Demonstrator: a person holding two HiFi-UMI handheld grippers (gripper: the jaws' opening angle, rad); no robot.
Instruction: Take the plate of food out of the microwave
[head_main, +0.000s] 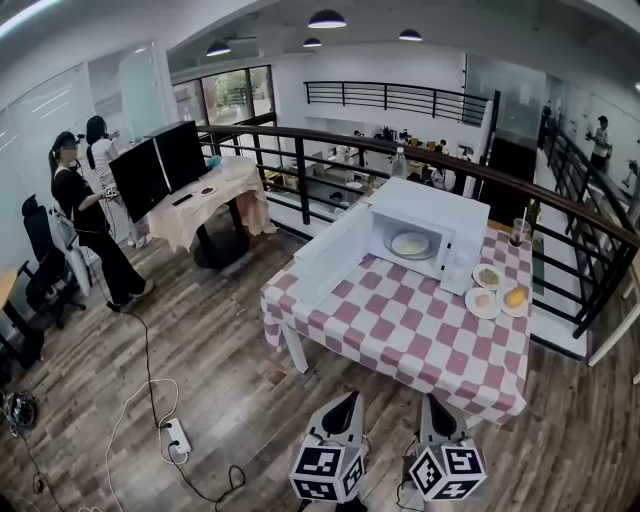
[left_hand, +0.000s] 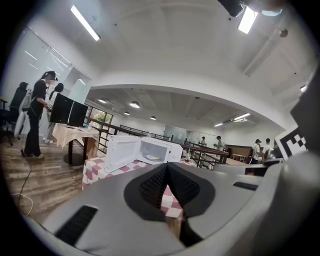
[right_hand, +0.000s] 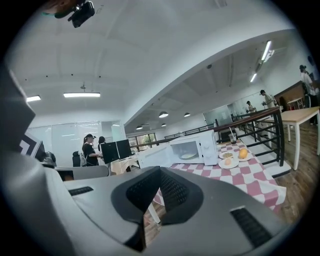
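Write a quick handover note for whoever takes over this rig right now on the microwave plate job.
Left tool: shut, empty, short of the table edge.
Right tool: shut, empty, beside the left one.
Things: microwave on the checkered table, its door swung open, plate of food inside.
Done: the door is open.
Left: open a tool, reach in, grip the plate and bring it out to the table. Keep clear of the three other plates right of the microwave.
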